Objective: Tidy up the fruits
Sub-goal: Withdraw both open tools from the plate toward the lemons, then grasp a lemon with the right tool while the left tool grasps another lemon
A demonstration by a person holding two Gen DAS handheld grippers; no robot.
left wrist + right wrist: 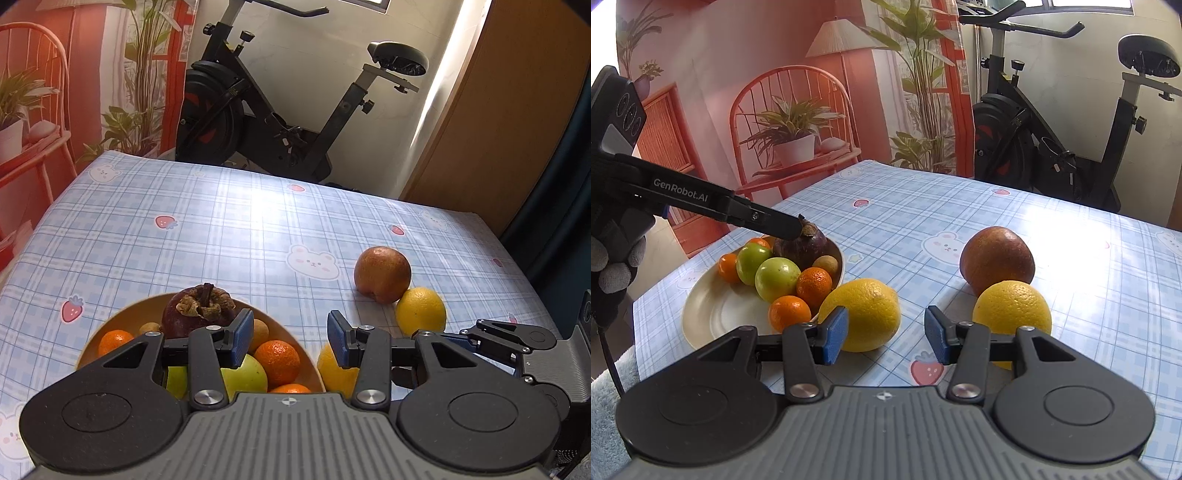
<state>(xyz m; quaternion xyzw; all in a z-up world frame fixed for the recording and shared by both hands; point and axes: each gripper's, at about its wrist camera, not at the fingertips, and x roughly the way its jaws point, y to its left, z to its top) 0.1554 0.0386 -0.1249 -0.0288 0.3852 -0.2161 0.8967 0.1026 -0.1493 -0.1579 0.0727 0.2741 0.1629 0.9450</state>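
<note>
A cream bowl holds a dark mangosteen, small oranges, green apples and brown longans. My left gripper hovers open over the bowl's right rim, with nothing between its blue pads. From the right wrist view it hangs just above the mangosteen. On the cloth lie a lemon, a yellow orange and a red apple. My right gripper stands open, the lemon just beyond its left pad and the yellow orange behind its right finger.
The table wears a blue plaid cloth with bears and strawberries. An exercise bike stands behind its far edge. A gloved hand holds the left gripper. The right gripper shows at the lower right of the left wrist view.
</note>
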